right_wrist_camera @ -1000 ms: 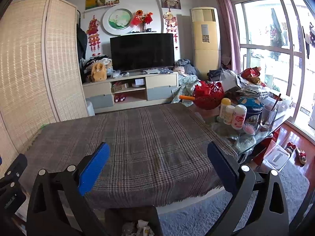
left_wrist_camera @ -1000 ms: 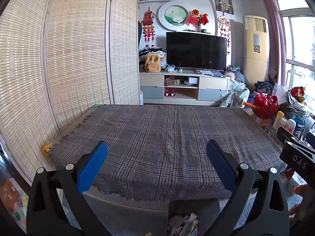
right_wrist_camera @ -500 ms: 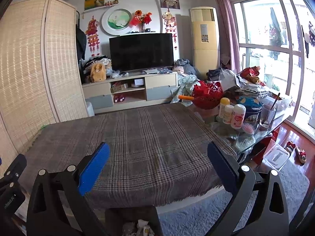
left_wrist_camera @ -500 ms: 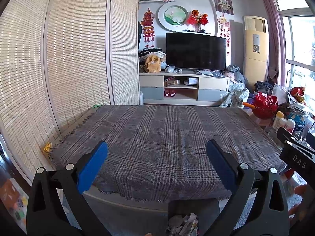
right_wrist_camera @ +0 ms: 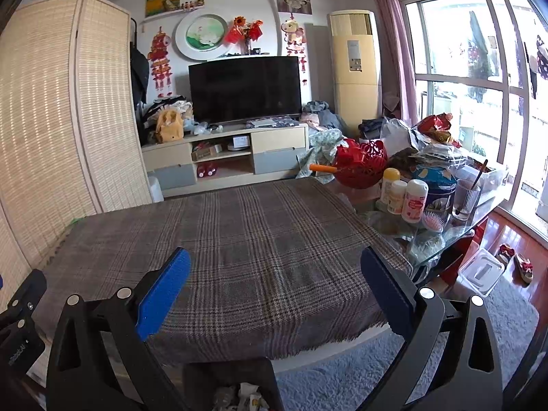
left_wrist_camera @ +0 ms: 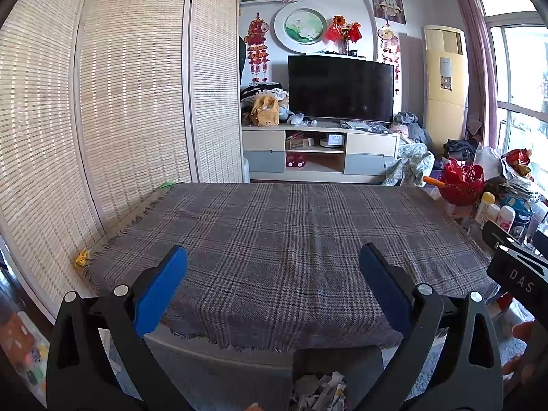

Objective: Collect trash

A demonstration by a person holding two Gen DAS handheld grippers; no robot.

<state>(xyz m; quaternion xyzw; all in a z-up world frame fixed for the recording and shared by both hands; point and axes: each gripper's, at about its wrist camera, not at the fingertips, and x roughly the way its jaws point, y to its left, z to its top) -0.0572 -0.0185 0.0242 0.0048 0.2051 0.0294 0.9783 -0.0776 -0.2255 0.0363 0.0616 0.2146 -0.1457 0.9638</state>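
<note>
Sitting in a dark bin (left_wrist_camera: 337,363), crumpled trash (left_wrist_camera: 320,392) lies below both grippers' wide-spread, empty fingers (left_wrist_camera: 161,289).

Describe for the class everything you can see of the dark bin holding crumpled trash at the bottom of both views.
The dark, square-edged bin stands on the floor just below the near, fringed edge of the grey plaid tablecloth. Only its top shows, cut off by the picture's lower edge. It looks like matte plastic, is open and has no lid in view. Inside lie crumpled white and grey paper scraps, heaped near the rim. In the right wrist view the bin sits beside a pale blue rug. Nothing grips it.
</note>
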